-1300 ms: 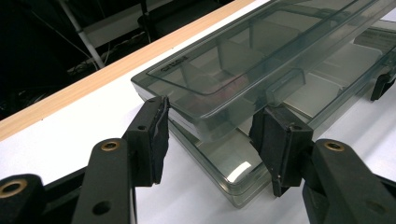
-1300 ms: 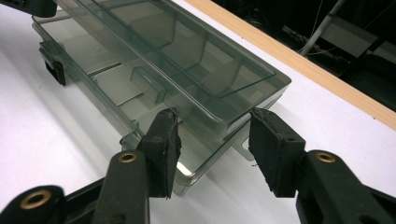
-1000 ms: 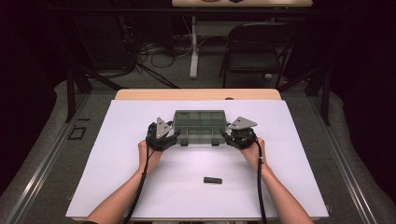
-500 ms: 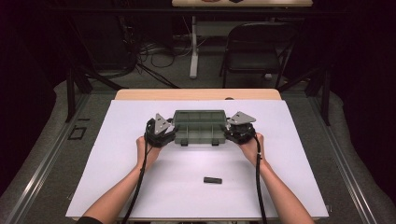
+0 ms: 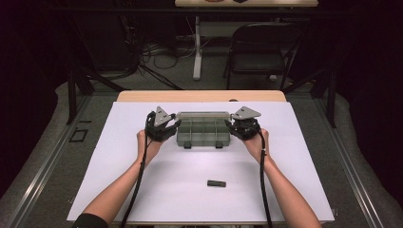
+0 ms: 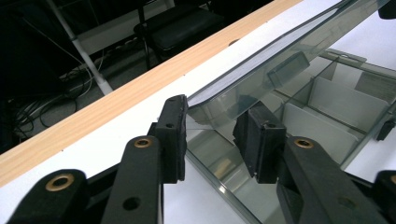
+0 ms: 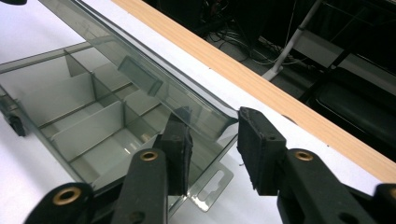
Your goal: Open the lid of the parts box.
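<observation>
A clear grey compartment box [image 5: 203,135] lies at the middle of the white table top [image 5: 119,156], with its lid [image 6: 289,56] tilted up off the base. My left gripper [image 5: 172,128] is at the box's left end. Its jaws have just been closing, and the lid's corner [image 6: 205,100] sits between its pads [image 6: 175,135]. At the right end, my right gripper [image 5: 235,127] has also just been closing. It has the lid's other corner [image 7: 219,119] between its pads [image 7: 257,144]. Dividers [image 7: 88,126] show inside the base.
A small black bar [image 5: 216,183] lies on the white sheet near the front, between the forearms. The table's wooden far edge [image 5: 199,96] runs behind the box. Past it stand a folding chair [image 5: 261,47], a table leg and loose cables on the floor.
Both hands have risen slightly with the grippers at the box's ends, and the lid has tilted up from the base. The black bar has stayed put.
</observation>
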